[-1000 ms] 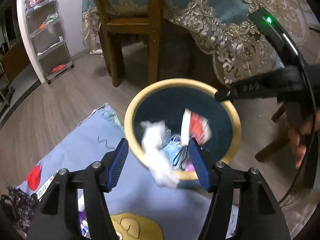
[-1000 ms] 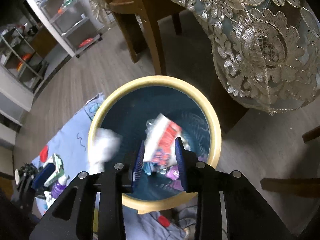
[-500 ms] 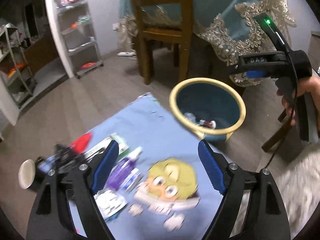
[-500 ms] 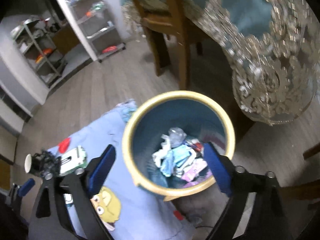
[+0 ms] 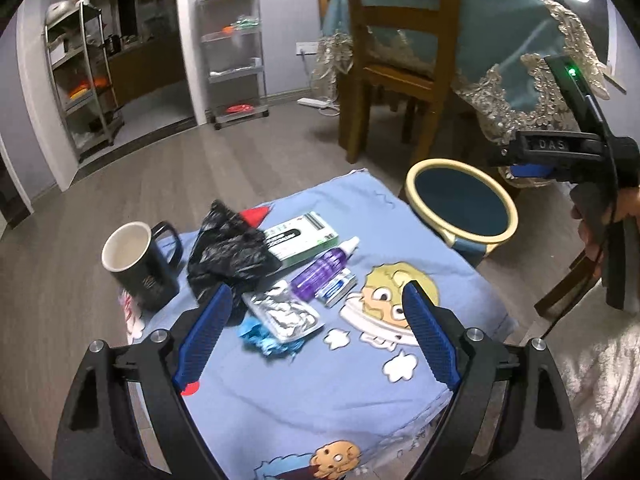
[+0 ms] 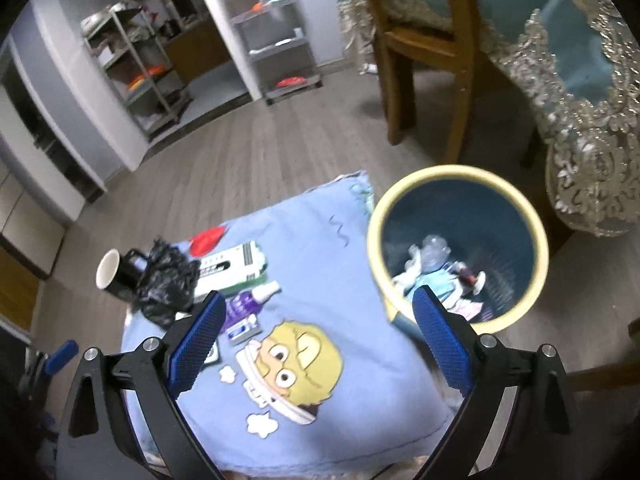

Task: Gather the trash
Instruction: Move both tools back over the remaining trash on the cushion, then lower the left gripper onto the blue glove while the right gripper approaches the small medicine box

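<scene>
The yellow-rimmed blue bin (image 5: 460, 204) (image 6: 538, 248) stands at the far right corner of the blue cartoon cloth (image 5: 320, 392), with several trash pieces (image 6: 434, 270) in it. On the cloth lie a black plastic bag (image 5: 228, 248), a green-white box (image 5: 304, 236), a purple tube (image 5: 324, 268), a foil blister pack (image 5: 284, 316) and a crumpled blue wrapper (image 5: 260, 338). My left gripper (image 5: 316, 288) hovers above these, jaws opening, nothing between them. My right gripper (image 6: 320, 294) hangs over the cloth left of the bin, jaws opening and empty. A hand (image 5: 624, 208) holds it.
A black mug (image 5: 140, 264) stands at the cloth's left edge. A wooden chair (image 5: 400, 64) and a table draped in teal lace cloth (image 5: 512, 56) stand behind the bin. Metal shelf racks (image 5: 232, 48) line the far wall. A pale furry rug (image 5: 600, 380) lies at right.
A white wad and a red-white packet left the jaws and dropped into the bin. Both grippers pulled back from the bin over the cloth, and both jaws widened.
</scene>
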A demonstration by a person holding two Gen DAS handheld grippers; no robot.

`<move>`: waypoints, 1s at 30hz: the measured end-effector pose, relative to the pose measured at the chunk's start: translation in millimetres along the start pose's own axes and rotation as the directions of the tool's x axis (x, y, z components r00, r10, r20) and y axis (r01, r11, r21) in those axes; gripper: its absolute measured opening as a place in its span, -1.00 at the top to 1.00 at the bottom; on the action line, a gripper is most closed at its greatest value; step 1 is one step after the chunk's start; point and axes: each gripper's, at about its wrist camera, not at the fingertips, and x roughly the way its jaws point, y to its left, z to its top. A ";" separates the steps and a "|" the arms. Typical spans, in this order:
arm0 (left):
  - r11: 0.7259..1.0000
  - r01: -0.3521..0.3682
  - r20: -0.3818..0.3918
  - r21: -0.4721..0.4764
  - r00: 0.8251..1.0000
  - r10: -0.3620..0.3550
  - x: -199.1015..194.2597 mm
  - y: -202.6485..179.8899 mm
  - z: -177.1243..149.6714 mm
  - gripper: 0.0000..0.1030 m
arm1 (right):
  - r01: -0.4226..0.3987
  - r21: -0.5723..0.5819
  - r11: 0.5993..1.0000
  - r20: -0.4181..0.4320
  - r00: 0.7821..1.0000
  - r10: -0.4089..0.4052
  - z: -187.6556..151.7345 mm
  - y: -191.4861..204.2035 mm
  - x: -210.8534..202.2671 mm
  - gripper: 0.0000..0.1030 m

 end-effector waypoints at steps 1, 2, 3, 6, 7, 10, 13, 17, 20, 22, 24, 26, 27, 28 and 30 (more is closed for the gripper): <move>1.000 -0.005 -0.007 -0.005 1.000 0.005 1.6 4.0 -2.5 -0.66 | 0.000 -0.003 1.000 -0.008 1.000 0.000 -2.3 2.7 2.9 -0.83; 1.000 -0.008 -0.010 -0.008 1.000 0.008 2.3 6.0 -4.5 -0.66 | 0.001 -0.006 1.000 -0.028 1.000 -0.001 -4.2 6.5 7.7 -0.83; 1.000 -0.010 -0.012 -0.012 1.000 0.010 3.4 9.1 -6.0 -0.66 | -0.002 -0.009 1.000 -0.038 0.999 0.001 -6.7 10.5 9.1 -0.83; 0.999 -0.018 -0.017 -0.035 1.000 0.017 7.9 17.8 -8.2 -0.66 | 0.018 -0.034 0.999 -0.047 0.999 -0.019 -8.0 17.4 16.7 -0.84; 0.998 -0.016 -0.023 -0.054 1.000 0.015 10.8 21.7 -8.4 -0.66 | 0.019 -0.033 0.999 -0.050 0.999 -0.020 -8.2 18.7 17.6 -0.84; 0.997 -0.013 -0.033 -0.075 0.999 0.011 16.8 26.8 -9.4 -0.66 | 0.005 -0.015 1.000 -0.071 0.997 -0.006 -7.6 18.6 28.3 -0.84; 0.996 -0.012 -0.043 -0.084 0.999 0.008 22.4 30.4 -8.2 -0.66 | 0.012 -0.013 1.000 -0.098 0.995 -0.014 -8.5 19.5 39.8 -0.84; 0.997 0.000 -0.040 -0.083 0.999 -0.003 24.7 27.9 -5.7 -0.66 | 0.010 -0.022 1.000 -0.113 0.994 -0.012 -7.7 24.7 48.4 -0.84; 0.998 -0.009 -0.044 -0.066 0.999 0.006 28.1 25.0 -6.4 -0.67 | 0.008 -0.050 0.999 -0.123 0.992 -0.014 -9.2 31.7 54.3 -0.84; 0.998 -0.015 -0.058 -0.059 0.998 0.012 32.1 24.3 -8.0 -0.67 | 0.008 -0.069 0.998 -0.131 0.991 -0.017 -10.2 35.9 58.3 -0.84; 0.998 -0.021 -0.066 -0.055 0.998 0.017 35.3 24.6 -8.9 -0.67 | 0.006 -0.089 0.996 -0.142 0.990 -0.019 -10.9 40.4 63.1 -0.84; 0.998 -0.026 -0.075 -0.055 0.997 0.022 38.1 25.7 -10.4 -0.67 | 0.005 -0.104 0.995 -0.145 0.989 -0.020 -11.2 43.4 66.6 -0.84; 0.998 -0.028 -0.081 -0.056 0.996 0.023 40.1 26.4 -11.0 -0.67 | 0.004 -0.110 0.994 -0.150 0.988 -0.021 -11.5 44.7 68.9 -0.84; 0.998 -0.031 -0.089 -0.058 0.996 0.026 42.5 27.1 -11.8 -0.67 | 0.000 -0.117 0.993 -0.156 0.988 -0.019 -11.9 46.1 71.4 -0.84; 0.997 -0.033 -0.101 -0.063 0.995 0.027 47.1 28.5 -12.3 -0.67 | -0.001 -0.129 0.992 -0.164 0.986 -0.020 -12.4 48.6 75.6 -0.84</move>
